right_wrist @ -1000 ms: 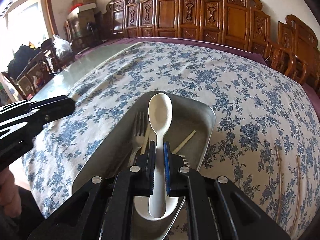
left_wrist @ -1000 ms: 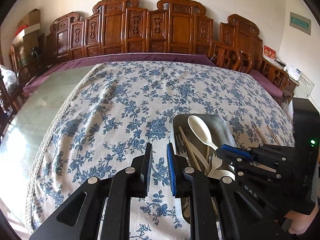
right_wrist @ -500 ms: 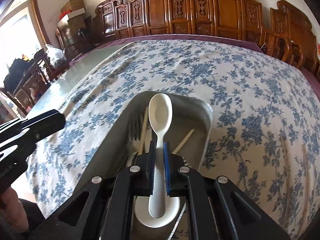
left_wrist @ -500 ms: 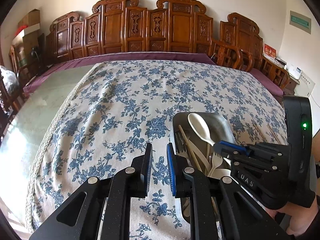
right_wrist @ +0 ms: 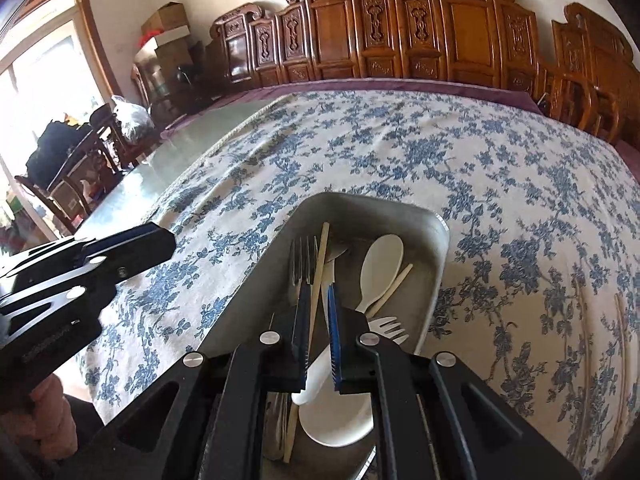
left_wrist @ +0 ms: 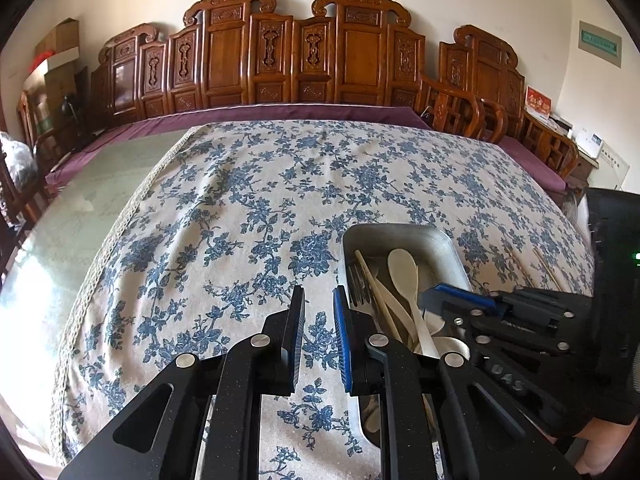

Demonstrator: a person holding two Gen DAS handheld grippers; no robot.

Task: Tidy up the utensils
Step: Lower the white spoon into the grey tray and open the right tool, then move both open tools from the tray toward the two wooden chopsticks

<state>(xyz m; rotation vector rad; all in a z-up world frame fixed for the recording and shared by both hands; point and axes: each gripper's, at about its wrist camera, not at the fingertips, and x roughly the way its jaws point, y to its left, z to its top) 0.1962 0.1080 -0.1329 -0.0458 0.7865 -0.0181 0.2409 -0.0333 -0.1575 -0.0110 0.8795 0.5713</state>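
A metal tray [right_wrist: 436, 240] lies on the floral tablecloth and holds a cream spoon [right_wrist: 380, 264], a metal fork [right_wrist: 302, 264], a white plastic fork [right_wrist: 386, 328], wooden chopsticks [right_wrist: 320, 264] and a white bowl-shaped spoon [right_wrist: 336, 420]. My right gripper [right_wrist: 319, 300] hovers over the near end of the tray, jaws slightly apart and empty. The cream spoon lies free in the tray. My left gripper [left_wrist: 318, 300] is open and empty over the cloth just left of the tray [left_wrist: 400, 232]. The right gripper [left_wrist: 460, 300] shows there above the tray.
Two thin chopsticks [right_wrist: 600, 340] lie on the cloth right of the tray. The bare glass tabletop [left_wrist: 80, 208] lies to the left of the cloth. Carved wooden chairs [left_wrist: 280, 52] line the far side.
My right gripper has opened and let go of the cream spoon, which now lies in the tray to the right. The left gripper has not moved.
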